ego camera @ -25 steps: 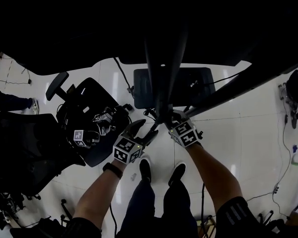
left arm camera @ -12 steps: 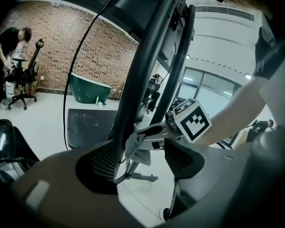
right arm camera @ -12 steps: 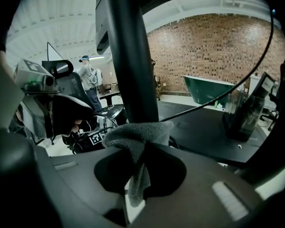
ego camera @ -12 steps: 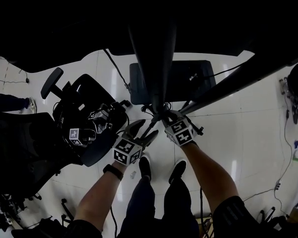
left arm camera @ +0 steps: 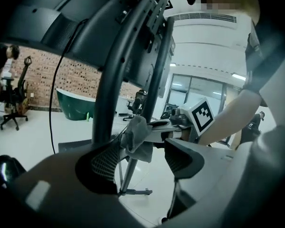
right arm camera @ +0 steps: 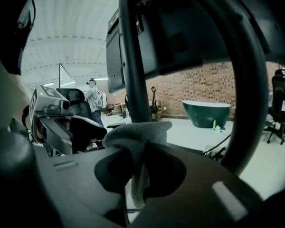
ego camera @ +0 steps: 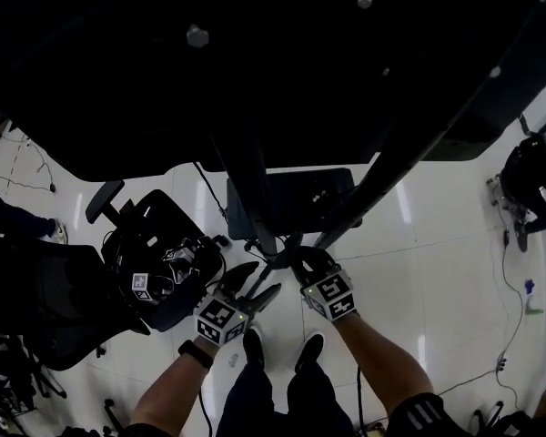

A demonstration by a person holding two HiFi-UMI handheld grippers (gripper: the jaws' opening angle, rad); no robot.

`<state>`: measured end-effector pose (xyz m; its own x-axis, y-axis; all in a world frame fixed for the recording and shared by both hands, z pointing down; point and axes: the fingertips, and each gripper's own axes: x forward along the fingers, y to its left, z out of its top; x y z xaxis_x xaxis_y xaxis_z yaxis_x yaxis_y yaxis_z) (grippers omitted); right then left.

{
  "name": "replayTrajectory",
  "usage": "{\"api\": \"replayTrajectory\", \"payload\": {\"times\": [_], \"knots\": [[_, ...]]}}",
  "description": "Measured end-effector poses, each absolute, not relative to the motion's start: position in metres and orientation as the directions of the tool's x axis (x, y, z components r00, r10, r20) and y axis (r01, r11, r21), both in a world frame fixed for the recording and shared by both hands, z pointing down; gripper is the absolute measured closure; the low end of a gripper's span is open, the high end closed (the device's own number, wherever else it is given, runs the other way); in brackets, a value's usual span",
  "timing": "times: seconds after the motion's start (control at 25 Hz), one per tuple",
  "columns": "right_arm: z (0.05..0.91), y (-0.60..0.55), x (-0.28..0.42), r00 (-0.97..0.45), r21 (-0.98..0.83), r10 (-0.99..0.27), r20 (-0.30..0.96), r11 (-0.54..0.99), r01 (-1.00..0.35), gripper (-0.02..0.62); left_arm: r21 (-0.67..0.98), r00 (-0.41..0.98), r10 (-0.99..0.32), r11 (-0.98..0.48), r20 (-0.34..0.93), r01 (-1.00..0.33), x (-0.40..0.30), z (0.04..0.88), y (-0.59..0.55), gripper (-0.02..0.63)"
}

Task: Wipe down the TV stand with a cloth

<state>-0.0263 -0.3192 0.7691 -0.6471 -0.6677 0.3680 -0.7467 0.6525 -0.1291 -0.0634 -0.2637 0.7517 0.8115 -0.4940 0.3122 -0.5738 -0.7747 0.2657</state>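
Head view: I stand over the TV stand (ego camera: pixel 250 185), whose dark post slants up from a flat base plate (ego camera: pixel 291 203) on the white floor (ego camera: pixel 437 244). The dark screen (ego camera: pixel 255 62) on that post fills the top of the view. My right claw (ego camera: pixel 300 260) reaches in at the foot of the post. My left claw (ego camera: pixel 262 279) sits just left of the post and slightly nearer to me. A black office chair (ego camera: pixel 155 235) stands well to the left of the post.

Right gripper view: my right claw (right arm camera: pixel 140 172) is clamped on a grey cloth (right arm camera: pixel 137 132). The cloth bunches above the jaws and hangs down between them. The post (right arm camera: pixel 133 70) rises directly behind the cloth; whether the two touch cannot be told here. A green tub (right arm camera: pixel 206 112) stands far behind the post, to its right.

Left gripper view: my left claw (left arm camera: pixel 142 160) has its jaws apart, gripping nothing. Beyond them the cloth (left arm camera: pixel 135 137) lies just beside the post (left arm camera: pixel 111 80), on its right, carried by the right claw (left arm camera: pixel 154 127).
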Motion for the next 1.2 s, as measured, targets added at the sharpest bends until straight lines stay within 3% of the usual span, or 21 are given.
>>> {"api": "replayTrajectory", "payload": {"times": [0.36, 0.6, 1.08, 1.2], "knots": [[0.555, -0.268, 0.032, -0.67, -0.011, -0.728, 0.143, 0.676, -0.737, 0.565, 0.155, 0.823, -0.55, -0.809, 0.143, -0.567, -0.018, 0.577, -0.222, 0.284], [0.472, -0.235, 0.072, -0.68, 0.053, -0.731, 0.056, 0.683, -0.729, 0.565, 0.122, 0.812, -0.581, -0.803, 0.061, -0.584, 0.013, 0.493, -0.189, 0.284], [0.368, -0.218, 0.121, -0.613, 0.017, -0.785, -0.095, 0.614, -0.789, 0.564, 0.032, 0.841, -0.541, -0.841, -0.013, -0.541, 0.016, 0.423, -0.158, 0.284], [0.33, -0.225, 0.131, -0.596, 0.104, -0.796, -0.104, 0.587, -0.803, 0.563, 0.009, 0.852, -0.524, -0.852, -0.006, -0.524, 0.013, 0.407, -0.162, 0.284]]}}
